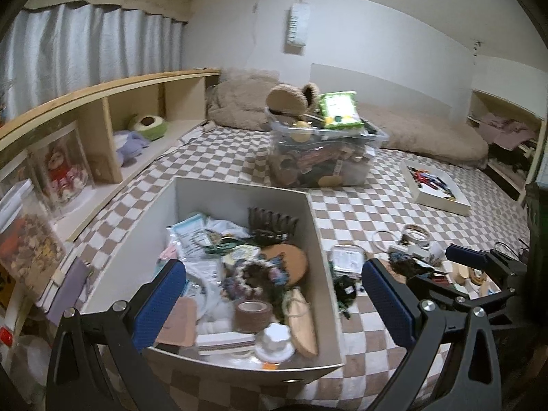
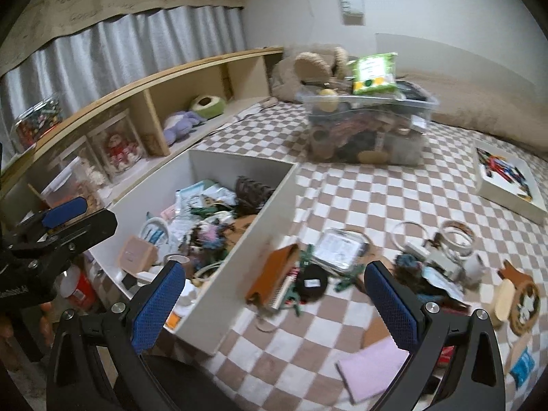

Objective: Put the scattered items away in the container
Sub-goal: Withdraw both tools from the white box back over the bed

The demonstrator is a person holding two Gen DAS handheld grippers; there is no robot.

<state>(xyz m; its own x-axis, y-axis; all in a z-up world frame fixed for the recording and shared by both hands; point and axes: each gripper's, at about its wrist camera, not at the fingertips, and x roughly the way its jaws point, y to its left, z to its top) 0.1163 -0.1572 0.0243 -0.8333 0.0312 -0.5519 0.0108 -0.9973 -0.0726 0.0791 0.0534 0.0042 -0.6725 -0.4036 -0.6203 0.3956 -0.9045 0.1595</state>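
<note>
The left hand-held gripper (image 1: 274,303) hangs over the near end of the white open cardboard box (image 1: 316,250), its blue-padded fingers spread wide with nothing between them. Under it, inside the box, lie a brown roll of tape (image 1: 252,315), a round cork coaster (image 1: 287,262), a dark brown toothed hair claw (image 1: 272,224), a beaded bracelet (image 1: 255,275) and several clear plastic packets (image 1: 190,236).

The right hand-held gripper (image 2: 274,303) is also wide open and empty, held above the brown-and-white checkered bedspread (image 2: 359,198) just right of the box's right wall (image 2: 253,236). Between its fingers in the right wrist view sits a tan leather card holder (image 2: 274,279) beside a black round disc with a white label (image 2: 311,282), and a clear plastic packet with printed paper (image 2: 339,248) just beyond them. To the right spreads the rest of the scattered pile: white tape rings (image 2: 457,234), a small white cup (image 2: 474,265), a round wooden coaster with a flower cutout (image 2: 525,303) and a pink flat pad (image 2: 371,370) near the right finger.

Far across the bed stands a clear plastic tub crammed with items (image 2: 368,130), topped by a green wipes packet (image 2: 375,73). A shallow white tray of coloured clips (image 2: 507,179) lies to the far right, and a wooden shelf (image 2: 147,78) runs along the left
</note>
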